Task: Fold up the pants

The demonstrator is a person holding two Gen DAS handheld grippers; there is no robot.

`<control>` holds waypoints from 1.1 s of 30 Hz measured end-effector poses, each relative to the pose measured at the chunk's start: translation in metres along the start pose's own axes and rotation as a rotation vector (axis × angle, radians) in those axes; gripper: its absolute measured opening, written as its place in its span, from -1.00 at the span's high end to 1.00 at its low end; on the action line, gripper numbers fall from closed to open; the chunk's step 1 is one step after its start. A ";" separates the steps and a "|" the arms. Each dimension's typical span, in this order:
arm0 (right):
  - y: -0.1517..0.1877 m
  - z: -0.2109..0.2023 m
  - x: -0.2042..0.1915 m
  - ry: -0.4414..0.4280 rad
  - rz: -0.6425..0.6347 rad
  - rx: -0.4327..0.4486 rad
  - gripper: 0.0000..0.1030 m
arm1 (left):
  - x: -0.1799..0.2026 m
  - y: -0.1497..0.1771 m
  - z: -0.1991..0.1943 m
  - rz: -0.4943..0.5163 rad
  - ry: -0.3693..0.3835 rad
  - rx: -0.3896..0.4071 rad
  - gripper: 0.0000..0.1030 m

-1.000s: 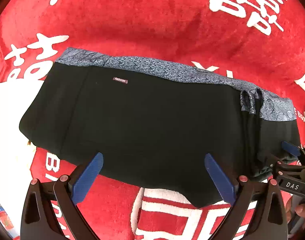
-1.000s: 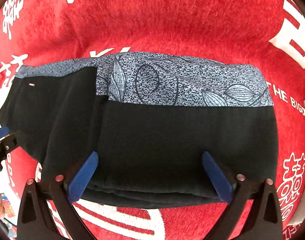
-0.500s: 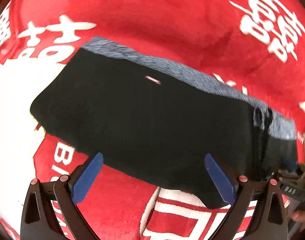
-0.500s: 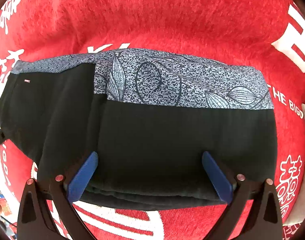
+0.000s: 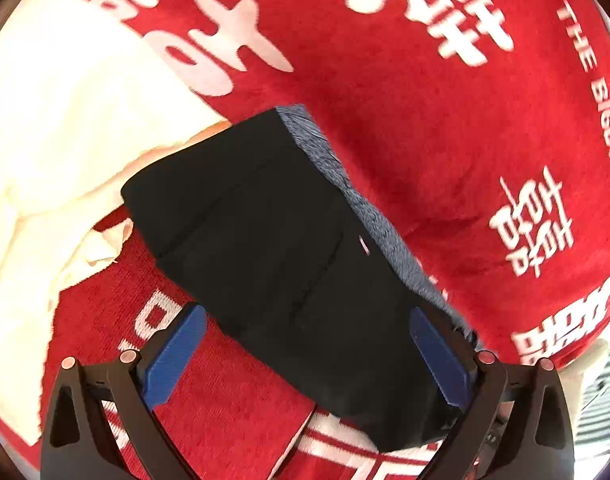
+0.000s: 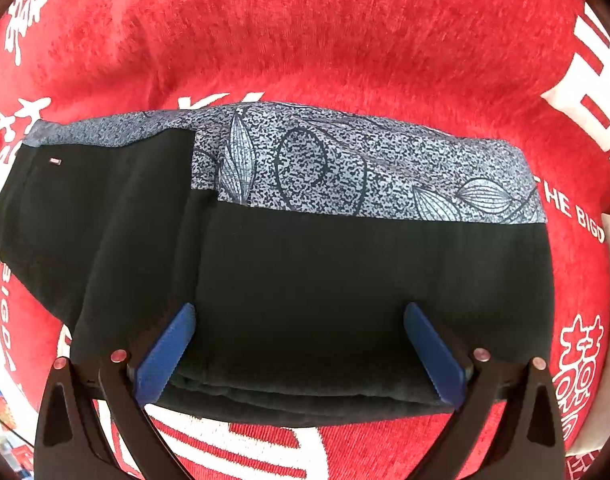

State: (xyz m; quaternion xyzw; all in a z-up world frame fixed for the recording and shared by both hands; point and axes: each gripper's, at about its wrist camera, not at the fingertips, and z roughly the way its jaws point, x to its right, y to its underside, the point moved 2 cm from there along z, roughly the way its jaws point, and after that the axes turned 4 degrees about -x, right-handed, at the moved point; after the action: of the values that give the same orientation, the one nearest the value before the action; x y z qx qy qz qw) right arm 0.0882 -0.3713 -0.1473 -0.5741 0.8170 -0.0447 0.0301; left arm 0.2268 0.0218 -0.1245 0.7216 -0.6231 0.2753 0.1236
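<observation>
Both grippers' fingers (image 5: 177,356) (image 6: 165,356) spread; folded pants (image 6: 305,272) seemingly layered, far end hidden.

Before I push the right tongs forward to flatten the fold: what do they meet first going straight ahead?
The right tongs would meet the folded black pants, already between the open jaws, then their patterned grey waistband. Height above the cloth is unclear.

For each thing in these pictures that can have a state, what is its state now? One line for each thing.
Pants: folded into a flat stack of layers, lying on the red blanket, grey patterned band along the far edge.
Red blanket: spread out under the pants.
Cream cloth: crumpled, lying to the left of the pants.
Left tongs: open, holding nothing.
Right tongs: open, over the near edge of the pants.
</observation>
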 end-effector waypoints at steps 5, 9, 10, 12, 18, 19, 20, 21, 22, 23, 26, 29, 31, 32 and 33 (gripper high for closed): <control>0.000 0.002 -0.002 0.002 -0.013 0.014 -1.00 | -0.016 0.001 0.017 -0.054 0.080 -0.009 -0.98; 0.004 0.002 -0.003 0.003 -0.015 0.029 -1.00 | -0.019 -0.004 0.020 -0.057 0.116 0.024 -0.98; 0.004 0.002 -0.003 0.003 -0.015 0.031 -1.00 | -0.019 -0.006 0.021 -0.061 0.123 0.031 -0.98; 0.005 0.002 -0.003 0.003 -0.014 0.034 -1.00 | -0.018 -0.012 0.022 -0.087 0.141 0.039 -0.98; 0.007 0.003 -0.004 0.007 -0.014 0.036 -1.00 | -0.009 -0.021 0.035 -0.090 0.094 0.055 -0.98; 0.007 0.003 -0.004 0.008 -0.015 0.037 -1.00 | -0.004 -0.021 0.037 -0.068 0.060 0.051 -0.98; 0.007 0.002 -0.005 0.011 -0.018 0.036 -1.00 | 0.000 -0.021 0.038 -0.053 0.024 0.047 -0.91; 0.007 0.001 -0.005 0.012 -0.021 0.036 -1.00 | 0.002 -0.020 0.038 -0.044 -0.024 0.054 -0.79; 0.006 -0.002 -0.006 0.013 -0.022 0.035 -1.00 | 0.005 -0.020 0.038 -0.030 -0.083 0.060 -0.41; 0.005 -0.005 -0.006 0.016 -0.021 0.032 -0.98 | 0.007 -0.020 0.038 -0.001 -0.151 0.062 0.09; 0.002 -0.024 -0.011 0.002 -0.023 0.036 -0.82 | 0.012 -0.019 0.036 0.046 -0.222 0.055 0.34; -0.011 -0.055 -0.027 -0.106 -0.041 0.036 -0.82 | 0.041 -0.010 0.031 0.221 -0.348 0.092 0.39; -0.024 -0.070 -0.042 -0.174 -0.073 0.021 -0.82 | 0.063 0.001 0.028 0.353 -0.420 0.125 0.39; -0.037 -0.078 -0.056 -0.223 -0.102 -0.001 -0.82 | 0.070 0.006 0.028 0.395 -0.438 0.134 0.39; -0.045 -0.082 -0.066 -0.252 -0.119 -0.015 -0.84 | 0.078 0.012 0.027 0.448 -0.457 0.144 0.39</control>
State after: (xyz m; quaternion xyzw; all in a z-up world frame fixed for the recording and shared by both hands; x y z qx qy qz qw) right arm 0.1447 -0.3216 -0.0608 -0.6227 0.7717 0.0322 0.1253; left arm 0.2278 -0.0595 -0.1056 0.6164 -0.7570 0.1701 -0.1345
